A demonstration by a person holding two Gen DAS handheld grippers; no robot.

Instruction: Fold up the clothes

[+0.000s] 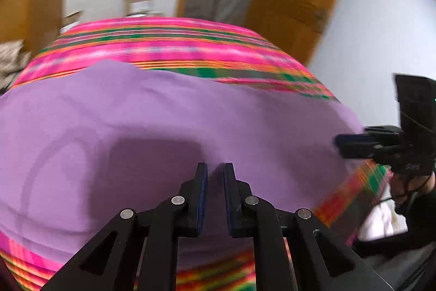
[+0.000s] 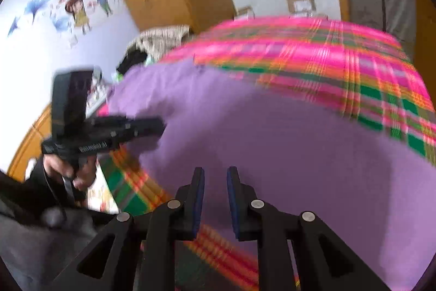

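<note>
Both grippers hang above the work with nothing in them. Left gripper [image 1: 215,168]: its fingers stand only a narrow way apart, with bare cloth showing through the gap and no fold caught between the pads. Right gripper [image 2: 215,172]: fingers a little wider apart, likewise empty, pointing down at the near edge of the cloth.

Item under inspection is a purple garment [image 1: 163,113], lying spread and nearly flat on a bed covered by a pink, green and orange plaid blanket [image 1: 177,45]. It takes up the near part of the bed, its far edge running across the plaid and its near edge close to the side of the bed where the person stands. A dark shadow of the left gripper falls on it just ahead of the fingers.

Judgement: the garment is laid out flat so that edges and corners can be found and lifted cleanly; each gripper is stationed over its own side of the cloth, which suits a two-handed fold. The fingers are parted to take an edge, though neither touches the cloth at present.

A hand [image 2: 73,168] (seen from the right camera) grasps the left tool by its handle. Both views are blurred, so seams, sleeves and the kind of garment cannot be told. Other clothes [image 2: 160,37] lie heaped beyond the bed's far corner.
</note>
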